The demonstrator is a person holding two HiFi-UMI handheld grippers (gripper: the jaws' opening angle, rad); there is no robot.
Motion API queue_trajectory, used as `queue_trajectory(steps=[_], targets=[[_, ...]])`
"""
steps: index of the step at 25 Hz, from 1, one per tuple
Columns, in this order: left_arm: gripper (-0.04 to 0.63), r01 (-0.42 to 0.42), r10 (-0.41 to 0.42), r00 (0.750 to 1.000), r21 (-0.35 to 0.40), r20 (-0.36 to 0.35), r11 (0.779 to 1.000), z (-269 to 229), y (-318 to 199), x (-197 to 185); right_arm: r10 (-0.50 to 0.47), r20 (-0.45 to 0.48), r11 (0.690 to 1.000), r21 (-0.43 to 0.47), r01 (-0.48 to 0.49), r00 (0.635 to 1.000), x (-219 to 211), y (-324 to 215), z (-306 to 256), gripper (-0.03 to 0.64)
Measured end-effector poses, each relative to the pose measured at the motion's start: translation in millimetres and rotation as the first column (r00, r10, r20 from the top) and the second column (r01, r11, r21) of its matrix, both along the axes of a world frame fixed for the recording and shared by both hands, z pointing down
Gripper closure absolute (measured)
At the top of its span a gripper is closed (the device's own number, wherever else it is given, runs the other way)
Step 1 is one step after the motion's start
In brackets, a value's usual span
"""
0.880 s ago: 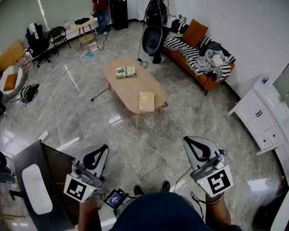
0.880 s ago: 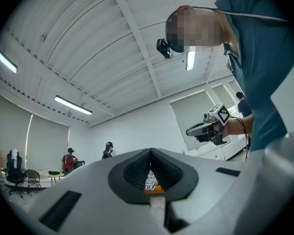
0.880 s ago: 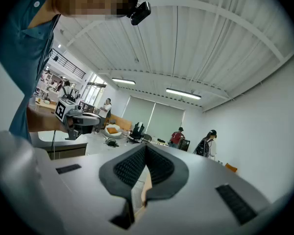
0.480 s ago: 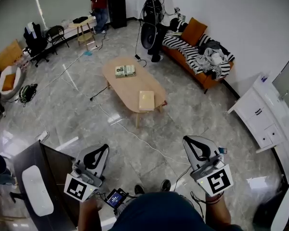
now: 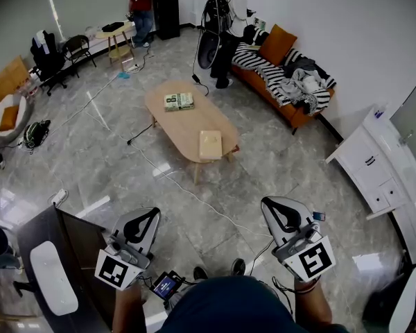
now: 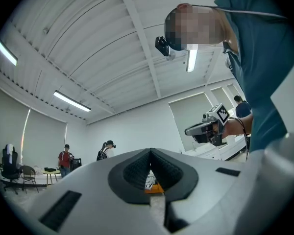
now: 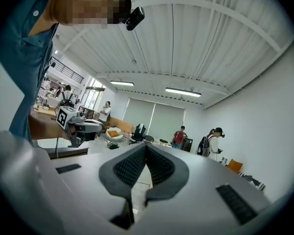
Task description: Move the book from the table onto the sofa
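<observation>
Though hardly anything is changing, I am keeping the left gripper (image 5: 147, 217) and right gripper (image 5: 276, 210) closed on nothing. The green book (image 5: 179, 102) is still lying on the table (image 5: 187, 127), well apart from the sofa (image 5: 293, 118), so pickup is still waiting.

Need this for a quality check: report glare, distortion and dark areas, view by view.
Head view: fisheye bends the room's edges; light streaks glare on the glossy grey marble floor; the oval wooden table is evenly lit. Left gripper view: black circular vignette, bright ceiling strip light, curved beams. Right gripper view: same vignette, two strip lights.
</observation>
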State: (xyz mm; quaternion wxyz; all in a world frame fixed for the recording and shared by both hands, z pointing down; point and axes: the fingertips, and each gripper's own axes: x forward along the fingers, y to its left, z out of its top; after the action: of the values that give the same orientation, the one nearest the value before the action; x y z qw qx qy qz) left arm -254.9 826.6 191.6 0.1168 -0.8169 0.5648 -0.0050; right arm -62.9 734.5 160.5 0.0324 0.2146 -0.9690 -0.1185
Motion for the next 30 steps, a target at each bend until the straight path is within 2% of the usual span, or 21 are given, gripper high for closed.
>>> queue_trajectory(steps=[13,23,27,30], targets=[[0.592,-0.034,0.033,0.999,-0.023,-0.043,0.999,16,-36,-2,-0.005,-0.043,1.0,-0.008,0.005,0.999,-33,-24,17,0.603],[0.591,-0.031,0.03,0.999,-0.034,-0.027,0.999,15,-112,44,-0.048,-0.018,0.997,-0.058,0.047,0.999,-6,-93,32,0.603],[0.592,-0.011,0.01,1.0,-0.077,-0.009,0.997,20,-148,70,-0.074,0.002,0.995,-0.064,0.074,0.997,15,-129,37,0.603],[0.592,-0.001,0.002,1.0,-0.032,0.018,1.0,13,-174,90,-0.091,0.019,0.994,-0.066,0.092,0.996,31,-156,41,0.603]])
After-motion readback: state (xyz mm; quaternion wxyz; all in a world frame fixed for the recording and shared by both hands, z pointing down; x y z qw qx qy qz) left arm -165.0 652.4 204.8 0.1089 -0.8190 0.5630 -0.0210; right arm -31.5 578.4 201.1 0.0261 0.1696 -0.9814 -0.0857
